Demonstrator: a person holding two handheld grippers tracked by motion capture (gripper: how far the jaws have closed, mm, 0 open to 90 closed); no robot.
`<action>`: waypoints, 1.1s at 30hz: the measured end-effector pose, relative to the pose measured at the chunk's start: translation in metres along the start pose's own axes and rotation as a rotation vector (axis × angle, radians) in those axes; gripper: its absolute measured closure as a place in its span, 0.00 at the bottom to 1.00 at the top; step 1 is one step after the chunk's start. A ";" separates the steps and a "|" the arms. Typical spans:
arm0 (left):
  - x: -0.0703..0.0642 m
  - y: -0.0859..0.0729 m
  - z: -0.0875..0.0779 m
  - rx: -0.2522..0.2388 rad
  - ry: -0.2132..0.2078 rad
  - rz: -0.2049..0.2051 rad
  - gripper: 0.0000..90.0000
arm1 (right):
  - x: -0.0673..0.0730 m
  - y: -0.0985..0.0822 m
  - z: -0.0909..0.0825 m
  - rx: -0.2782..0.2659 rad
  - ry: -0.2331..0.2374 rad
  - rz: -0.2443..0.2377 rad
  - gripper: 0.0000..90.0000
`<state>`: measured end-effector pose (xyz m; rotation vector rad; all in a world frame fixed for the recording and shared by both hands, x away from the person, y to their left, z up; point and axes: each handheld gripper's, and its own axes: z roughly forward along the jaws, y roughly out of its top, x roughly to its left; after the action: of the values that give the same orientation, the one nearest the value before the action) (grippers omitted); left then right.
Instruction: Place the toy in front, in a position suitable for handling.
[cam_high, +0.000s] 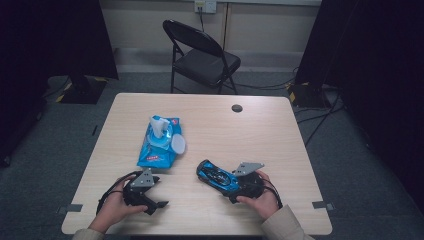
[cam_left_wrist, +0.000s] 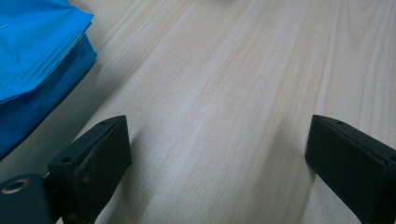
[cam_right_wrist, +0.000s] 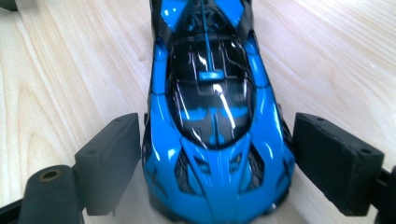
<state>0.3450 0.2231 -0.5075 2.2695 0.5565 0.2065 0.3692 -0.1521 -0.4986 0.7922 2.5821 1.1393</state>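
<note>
A blue and black toy car (cam_high: 217, 176) lies on the light wooden table (cam_high: 260, 135), right of centre near the front. My right gripper (cam_high: 231, 186), held in a hand, straddles its rear end. In the right gripper view the car (cam_right_wrist: 210, 93) sits between the two black pads (cam_right_wrist: 112, 158) with a thin gap on each side, so the right gripper (cam_right_wrist: 217, 135) is open. My left gripper (cam_high: 159, 191) rests near the front left, held in the other hand. It is open over bare wood (cam_left_wrist: 217, 140), with nothing between its pads.
A blue pack of wet wipes (cam_high: 160, 142) with its white lid flipped open lies left of centre; its corner (cam_left_wrist: 32, 56) is just left of the left jaw. A black folding chair (cam_high: 202, 55) stands behind the table. A dark cable hole (cam_high: 237, 108) sits near the far edge.
</note>
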 end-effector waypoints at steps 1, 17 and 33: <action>0.000 0.000 0.000 0.000 0.000 0.000 0.07 | 0.000 -0.001 -0.002 -0.002 -0.002 0.001 0.18; 0.000 0.000 0.000 0.005 0.004 0.005 0.07 | 0.001 -0.016 -0.004 -0.002 -0.027 0.012 0.17; 0.000 0.000 0.000 0.003 0.006 0.001 0.07 | 0.001 -0.016 -0.005 -0.014 -0.024 0.011 0.25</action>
<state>0.3448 0.2228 -0.5075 2.2730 0.5594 0.2133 0.3598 -0.1636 -0.5074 0.8137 2.5505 1.1421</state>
